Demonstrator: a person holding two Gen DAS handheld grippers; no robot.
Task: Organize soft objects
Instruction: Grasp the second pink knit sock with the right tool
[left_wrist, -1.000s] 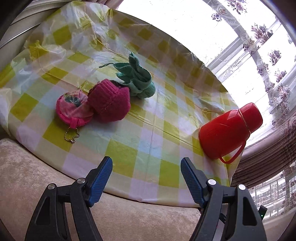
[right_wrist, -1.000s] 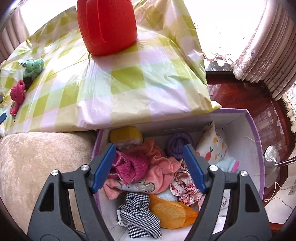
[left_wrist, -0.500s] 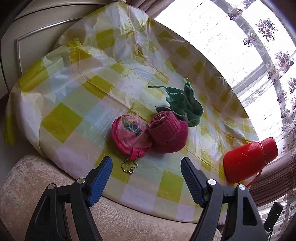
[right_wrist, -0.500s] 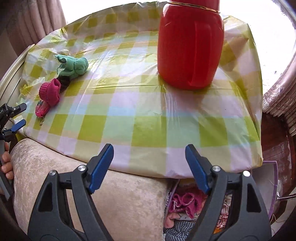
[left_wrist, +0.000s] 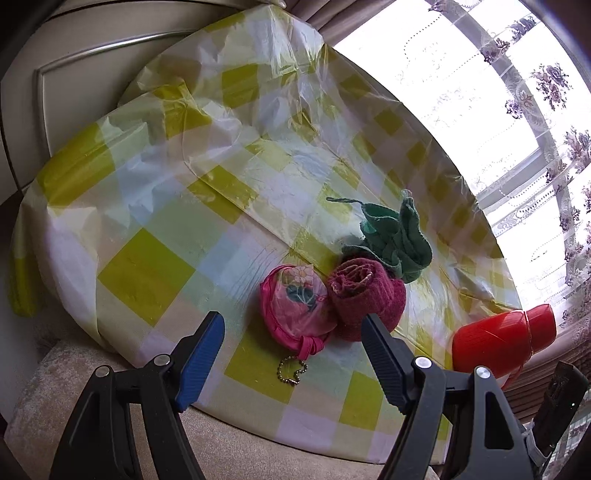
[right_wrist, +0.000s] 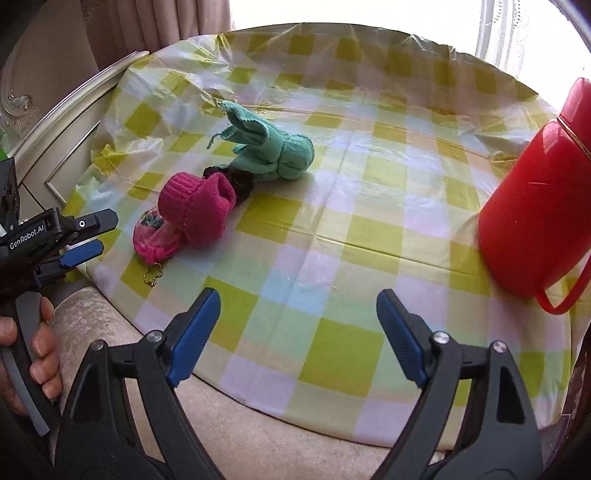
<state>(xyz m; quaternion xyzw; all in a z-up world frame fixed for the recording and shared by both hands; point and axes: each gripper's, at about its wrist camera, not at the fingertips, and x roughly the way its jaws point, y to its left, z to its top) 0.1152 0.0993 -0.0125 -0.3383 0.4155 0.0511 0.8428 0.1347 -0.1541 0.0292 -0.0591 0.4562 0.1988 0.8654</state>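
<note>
Left tongs (left_wrist: 291, 363): spread wide with nothing between the pads; they now hang at the near edge of the bench (left_wrist: 147, 206), close to the soft things, which sat farther off a moment ago.
Pink pouch (left_wrist: 293, 306): nearest the left tongs, lying flat with its bead chain (left_wrist: 293, 368) trailing toward the edge; it touches the rolled magenta knit.
Magenta knit (left_wrist: 364, 295): rolled up, wedged between the pouch and the green knit piece (left_wrist: 397, 242), the three in one tight cluster at the left of the bench.
Right tongs (right_wrist: 297, 334): empty and opening; a second ago they hung over a box of packed soft things, and now they face the bench.
Meaning: by my reading one item has just been dropped off, and both hands are returning for the three left on the bench.
Red flask (right_wrist: 535, 206): upright at the right edge, well apart from the cluster and not part of the sorting.
Writing: "GenRobot.AI" on the left tongs' body, read in the right wrist view; no other lettering shows.
</note>
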